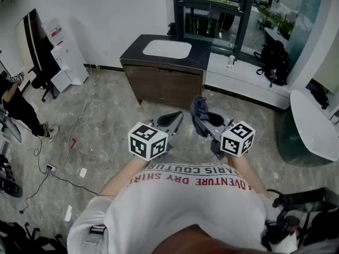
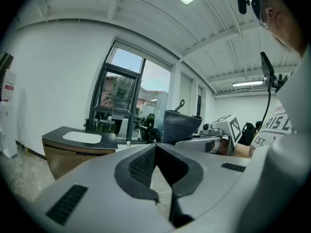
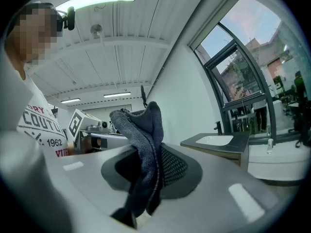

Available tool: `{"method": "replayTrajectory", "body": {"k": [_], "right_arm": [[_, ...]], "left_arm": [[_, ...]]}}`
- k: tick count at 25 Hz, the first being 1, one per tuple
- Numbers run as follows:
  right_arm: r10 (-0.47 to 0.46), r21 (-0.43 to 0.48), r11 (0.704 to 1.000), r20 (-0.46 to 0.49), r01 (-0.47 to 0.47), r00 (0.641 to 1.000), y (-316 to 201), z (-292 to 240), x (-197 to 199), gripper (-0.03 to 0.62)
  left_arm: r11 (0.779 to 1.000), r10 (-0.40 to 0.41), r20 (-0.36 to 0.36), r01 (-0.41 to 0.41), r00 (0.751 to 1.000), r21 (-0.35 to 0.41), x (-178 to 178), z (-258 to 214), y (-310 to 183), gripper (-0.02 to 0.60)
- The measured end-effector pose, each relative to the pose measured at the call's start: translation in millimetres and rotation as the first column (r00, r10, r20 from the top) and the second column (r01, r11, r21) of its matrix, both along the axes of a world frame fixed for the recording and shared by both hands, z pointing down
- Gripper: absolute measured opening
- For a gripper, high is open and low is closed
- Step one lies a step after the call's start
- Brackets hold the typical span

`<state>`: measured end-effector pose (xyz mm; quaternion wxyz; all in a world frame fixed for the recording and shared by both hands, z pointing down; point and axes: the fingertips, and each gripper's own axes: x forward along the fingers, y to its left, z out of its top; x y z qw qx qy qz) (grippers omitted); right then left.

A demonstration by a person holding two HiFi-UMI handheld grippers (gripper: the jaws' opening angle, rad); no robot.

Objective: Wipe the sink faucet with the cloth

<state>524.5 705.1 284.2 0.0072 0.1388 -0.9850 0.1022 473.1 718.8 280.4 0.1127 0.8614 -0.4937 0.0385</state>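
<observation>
White shirt (image 1: 185, 208) printed "ADVENTURE DRY SHIRT", left tongs (image 2: 155, 147) clenched empty, right tongs (image 3: 151, 148) grasping grey cloth (image 3: 141, 125).

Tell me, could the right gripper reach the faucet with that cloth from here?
Probably not yet. The right gripper, shut on the cloth, is held well short of the faucet, with floor between. Nothing blocks the way; the person would likely need to step closer.

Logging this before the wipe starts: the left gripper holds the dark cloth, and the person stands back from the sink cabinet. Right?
Not quite: the right gripper holds the dark cloth, clamped between its jaws, as the right gripper view shows. The left gripper is shut on nothing. The rest is right.
</observation>
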Motion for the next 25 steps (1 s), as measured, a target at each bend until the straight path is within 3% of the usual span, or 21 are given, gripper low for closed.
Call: {"method": "replayTrajectory", "body": {"k": [12,18,25], "right_arm": [[0.031,-0.001,1.000,0.005,-0.031,1.000,-8,8,0,0.078],[0.034,-0.033,0.999,0.020,-0.034,0.999,-13,17,6,0.078],[0.005,-0.092,0.996,0.000,-0.005,1.000,-37,43,-13,0.078]], "left_arm": [[1.000,0.002,-0.006,-0.002,1.000,-0.017,-2,9,-8,0.001],[0.999,0.010,-0.002,-0.010,1.000,-0.030,4,19,-10,0.002],[0.996,-0.022,-0.012,0.021,1.000,-0.088,-16,42,-34,0.002]]}}
